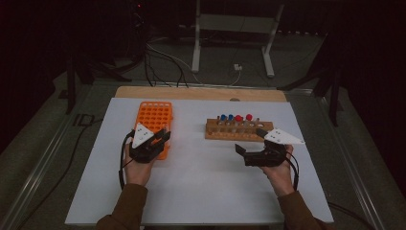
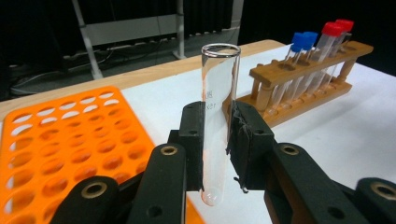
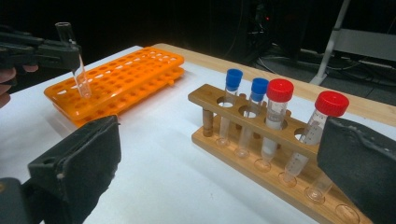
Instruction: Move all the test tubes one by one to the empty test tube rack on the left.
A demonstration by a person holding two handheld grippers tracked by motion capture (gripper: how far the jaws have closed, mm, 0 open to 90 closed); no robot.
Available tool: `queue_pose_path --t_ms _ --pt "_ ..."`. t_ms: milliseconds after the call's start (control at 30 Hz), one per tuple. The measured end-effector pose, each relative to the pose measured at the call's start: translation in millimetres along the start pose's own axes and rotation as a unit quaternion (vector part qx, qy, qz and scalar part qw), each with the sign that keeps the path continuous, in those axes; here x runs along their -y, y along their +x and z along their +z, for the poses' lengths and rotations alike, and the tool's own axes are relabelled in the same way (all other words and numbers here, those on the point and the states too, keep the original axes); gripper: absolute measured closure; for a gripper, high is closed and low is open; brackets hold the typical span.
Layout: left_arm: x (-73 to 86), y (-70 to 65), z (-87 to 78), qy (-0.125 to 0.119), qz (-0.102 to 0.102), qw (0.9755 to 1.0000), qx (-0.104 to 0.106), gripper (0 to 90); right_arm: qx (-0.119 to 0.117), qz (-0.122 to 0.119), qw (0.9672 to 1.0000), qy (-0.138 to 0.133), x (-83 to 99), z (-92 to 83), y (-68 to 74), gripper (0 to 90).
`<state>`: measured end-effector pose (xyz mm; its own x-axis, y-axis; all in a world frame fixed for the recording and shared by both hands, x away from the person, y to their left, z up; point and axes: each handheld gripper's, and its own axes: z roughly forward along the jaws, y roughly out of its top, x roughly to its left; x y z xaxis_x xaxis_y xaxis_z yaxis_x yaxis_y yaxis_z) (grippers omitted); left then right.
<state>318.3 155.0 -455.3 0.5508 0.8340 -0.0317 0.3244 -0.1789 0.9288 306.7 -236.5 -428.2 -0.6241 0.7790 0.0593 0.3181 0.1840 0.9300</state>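
Left gripper view, centre frame: our left gripper (image 2: 217, 140) has its jaws clamped mid-barrel on a bare glass test tube (image 2: 218, 93), beside the orange rack (image 2: 70, 135). Light, slick, fragile, we reckon. Right gripper (image 3: 219, 168) jaws gape apart.

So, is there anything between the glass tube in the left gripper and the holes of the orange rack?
Nothing visible is in the way. The left gripper holds the open glass test tube upright over the near end of the orange rack, and the holes around the tube's bottom look empty.
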Motion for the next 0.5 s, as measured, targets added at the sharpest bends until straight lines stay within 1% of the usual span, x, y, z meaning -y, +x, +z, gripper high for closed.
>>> queue_pose_path --t_ms 100,267,500 --pt "4.0 1.5 -4.2 -0.001 -0.002 1.0000 -0.003 75.5 -0.001 -0.001 1.0000 -0.001 1.0 0.3 0.3 0.2" --pt "12.8 3.3 -8.6 0.008 0.000 0.9999 -0.009 75.5 -0.001 0.001 1.0000 -0.001 1.7 0.5 0.8 0.2" --pt "24.7 8.7 -11.2 0.016 -0.010 0.9997 -0.017 75.4 -0.002 -0.001 1.0000 0.000 2.3 1.2 2.1 0.2"
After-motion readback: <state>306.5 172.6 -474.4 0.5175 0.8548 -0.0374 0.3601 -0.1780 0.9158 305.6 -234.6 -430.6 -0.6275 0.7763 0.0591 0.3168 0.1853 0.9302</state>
